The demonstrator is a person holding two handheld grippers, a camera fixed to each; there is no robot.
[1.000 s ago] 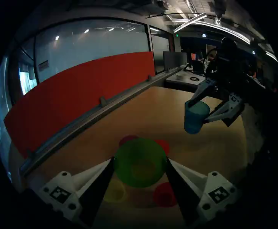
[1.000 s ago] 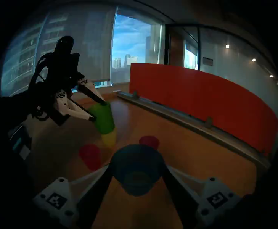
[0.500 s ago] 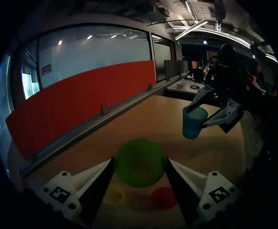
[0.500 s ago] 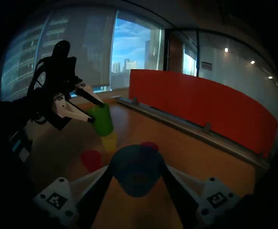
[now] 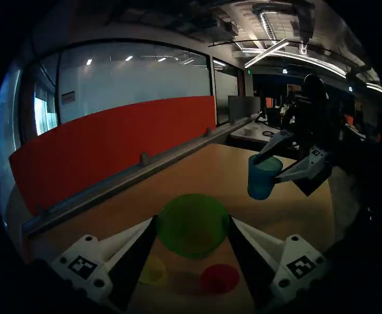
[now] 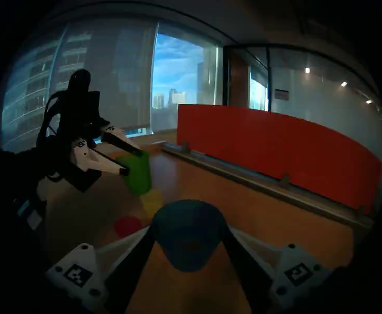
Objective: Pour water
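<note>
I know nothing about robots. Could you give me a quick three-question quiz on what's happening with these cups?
1. Which colour is the cup in the left gripper? A blue, B green, C red.
2. True or false: the blue cup stands on the table.
3. Fill in: beside the yellow cup on the table sits a ___ cup.
Key: 1 B, the green cup. 2 False: the right gripper holds it in the air. 3 Red: the red cup.
</note>
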